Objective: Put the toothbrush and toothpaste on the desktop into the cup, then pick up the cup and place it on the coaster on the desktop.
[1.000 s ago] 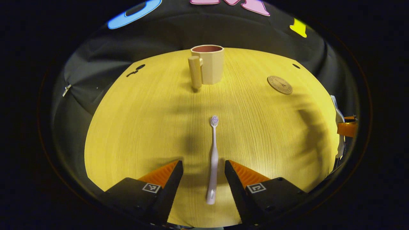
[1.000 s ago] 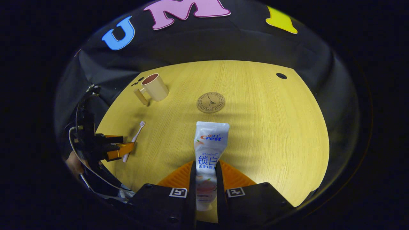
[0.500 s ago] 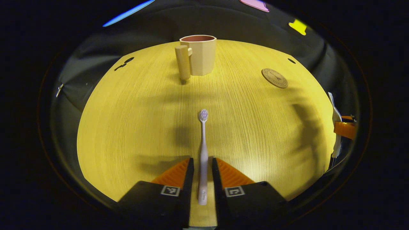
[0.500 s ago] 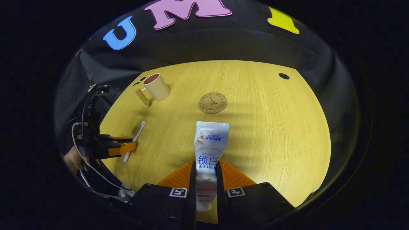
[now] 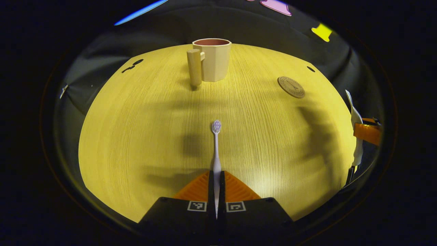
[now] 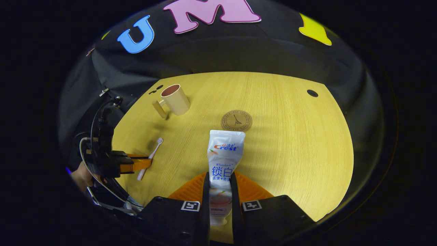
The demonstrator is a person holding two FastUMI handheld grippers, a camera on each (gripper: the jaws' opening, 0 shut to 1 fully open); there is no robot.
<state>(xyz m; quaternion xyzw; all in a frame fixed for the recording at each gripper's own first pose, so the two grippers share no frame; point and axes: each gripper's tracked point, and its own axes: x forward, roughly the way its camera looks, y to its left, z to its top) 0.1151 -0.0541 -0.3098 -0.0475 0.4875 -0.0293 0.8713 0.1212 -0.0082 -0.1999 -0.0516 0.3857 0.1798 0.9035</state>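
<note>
My left gripper [image 5: 216, 176] is shut on the handle of a pale toothbrush [image 5: 215, 143], whose bristle head points ahead toward the cup. The beige cup [image 5: 211, 59] with a block handle stands upright at the far side of the yellow table [image 5: 136, 130]. A round brown coaster [image 5: 291, 86] lies to its right. My right gripper [image 6: 220, 179] is shut on a white toothpaste tube [image 6: 224, 153], held above the table with the coaster [image 6: 236, 120] just beyond its far end. In the right gripper view the left gripper [image 6: 136, 164], the toothbrush [image 6: 150, 159] and the cup [image 6: 175, 99] sit at the left.
Small dark holes mark the table at the far left [image 5: 133, 65] and far right [image 6: 311, 93]. A hand [image 6: 82, 176] holds the left gripper at the table's left edge. The right gripper [image 5: 365, 133] with the tube shows at the right rim of the left gripper view.
My left gripper closed from wide open onto the toothbrush handle. My right gripper, still holding the toothpaste, rose and drew back a little, so the table shifted down in its view.
</note>
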